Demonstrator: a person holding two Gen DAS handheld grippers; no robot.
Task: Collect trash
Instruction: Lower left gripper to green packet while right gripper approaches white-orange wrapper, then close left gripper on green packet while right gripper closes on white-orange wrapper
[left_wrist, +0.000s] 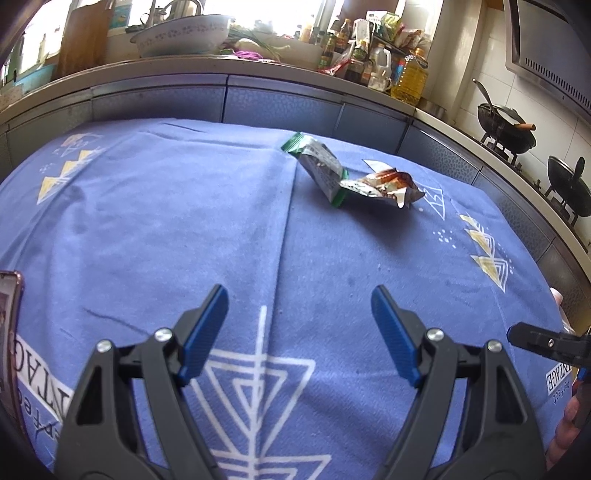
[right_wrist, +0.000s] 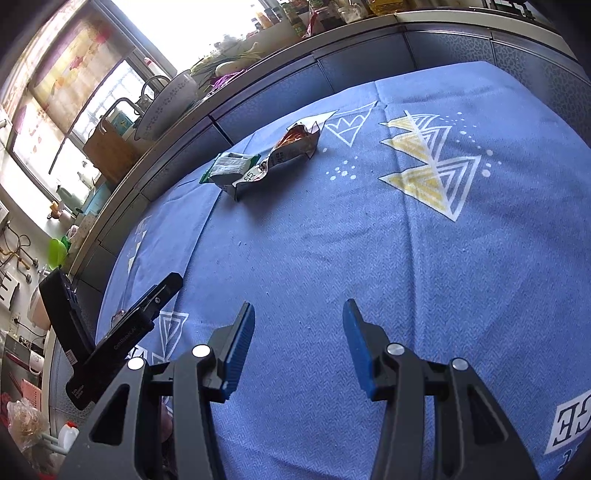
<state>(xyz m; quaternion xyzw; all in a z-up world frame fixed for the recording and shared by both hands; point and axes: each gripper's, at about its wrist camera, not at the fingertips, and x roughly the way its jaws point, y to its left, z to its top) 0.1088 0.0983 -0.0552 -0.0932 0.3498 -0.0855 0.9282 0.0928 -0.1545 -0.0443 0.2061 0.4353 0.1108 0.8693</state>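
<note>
While hovering above the blue tablecloth (left_wrist: 155, 221), left gripper (left_wrist: 299, 325) spread wide with nothing between the pads – right gripper (right_wrist: 298, 334) likewise parted and empty. Far across the cloth, near the counter edge: green wrapper (left_wrist: 319, 166) touching a crumpled red-and-silver wrapper (left_wrist: 384, 186), well apart from both tools.

The blue cloth on the tabletop (left_wrist: 184, 221) lies bare between both tools and the two wrappers (left_wrist: 347, 177), which touch each other near the far edge. Just behind them the cabinet fronts (left_wrist: 280, 103) rise like a wall, closing off that side.
</note>
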